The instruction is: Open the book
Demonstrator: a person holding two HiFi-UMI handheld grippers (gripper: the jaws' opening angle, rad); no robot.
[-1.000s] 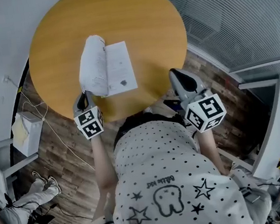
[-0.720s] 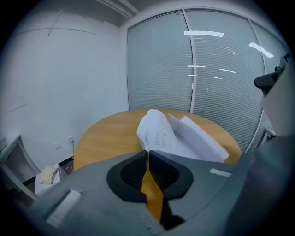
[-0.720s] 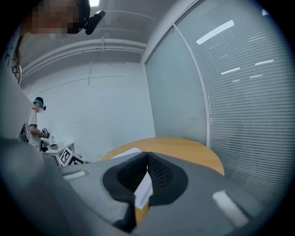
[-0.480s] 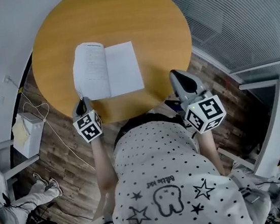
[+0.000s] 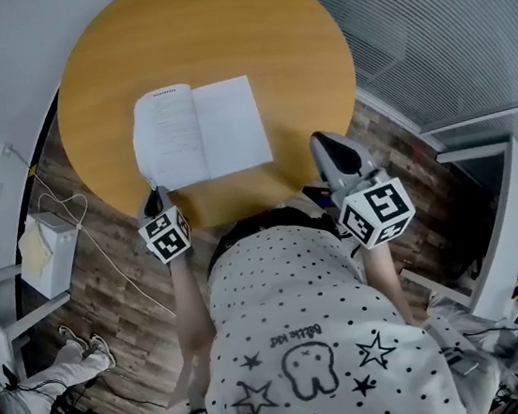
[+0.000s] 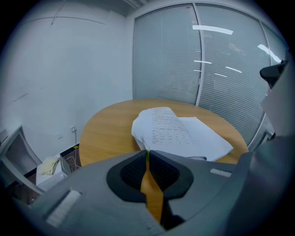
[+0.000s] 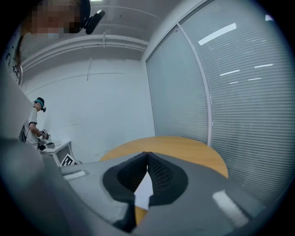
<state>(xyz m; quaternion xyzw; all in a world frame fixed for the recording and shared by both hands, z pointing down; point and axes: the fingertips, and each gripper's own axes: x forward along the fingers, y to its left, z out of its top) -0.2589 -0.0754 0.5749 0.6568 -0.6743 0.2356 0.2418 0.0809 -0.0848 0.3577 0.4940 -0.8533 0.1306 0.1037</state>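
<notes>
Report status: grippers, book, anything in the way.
Left gripper shut, empty. Right gripper shut, empty. Book lies open on table, just ahead of left jaws. Nothing in the way.

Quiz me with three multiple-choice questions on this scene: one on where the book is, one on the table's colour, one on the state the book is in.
1. Where is the book?
A. on the floor
B. on the round table
C. on a chair

2. What colour is the table's top?
A. black
B. white
C. orange-brown

3. What state is the book in?
A. shut
B. open, pages facing up
C. standing on its edge

Answers:
1 B: the head view shows it lying on the table's top.
2 C: the top has a warm orange-brown wood look in every view.
3 B: two white pages are spread side by side, with print visible on the left one.
</notes>
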